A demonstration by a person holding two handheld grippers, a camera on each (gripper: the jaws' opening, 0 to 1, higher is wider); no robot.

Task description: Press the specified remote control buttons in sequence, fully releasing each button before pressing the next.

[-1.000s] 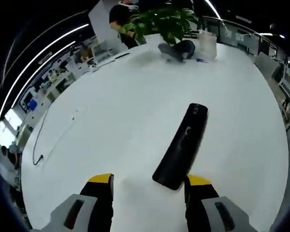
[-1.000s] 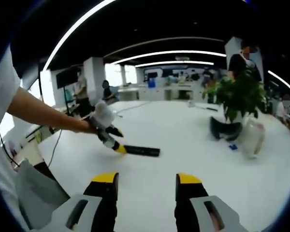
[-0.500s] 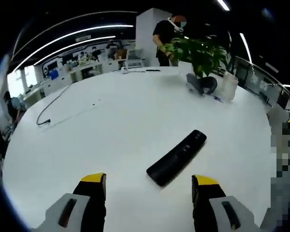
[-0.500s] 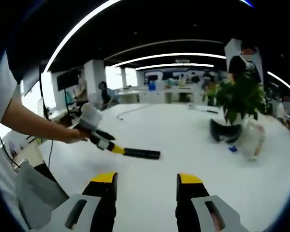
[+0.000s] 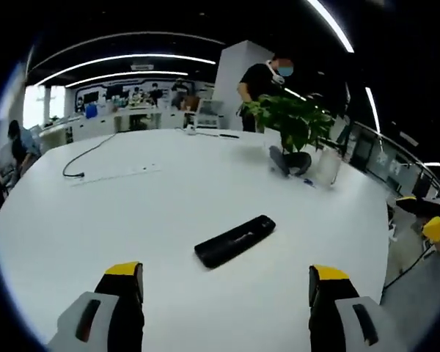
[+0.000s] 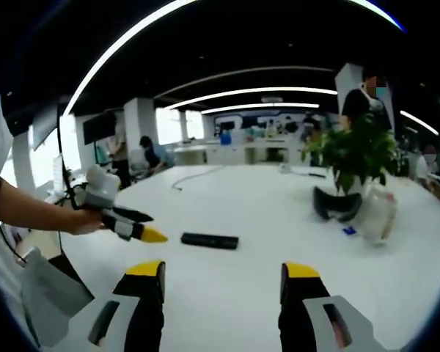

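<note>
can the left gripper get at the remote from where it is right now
Probably yes: the left gripper is open, the black remote lies flat on the white table just ahead of its jaws, and nothing sits between them.

It was an open-plan office: a white table (image 5: 95, 220), desks (image 6: 242, 150) behind, strip lights (image 6: 264, 92), a plant (image 6: 356, 150).

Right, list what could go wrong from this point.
1. The slim black remote control lies loose on the smooth white table; an off-centre press may well skid or spin it.
2. Both claws are open and off the remote; the left claw hangs beside it, so a wide-open jaw tip could hit two buttons.
</note>
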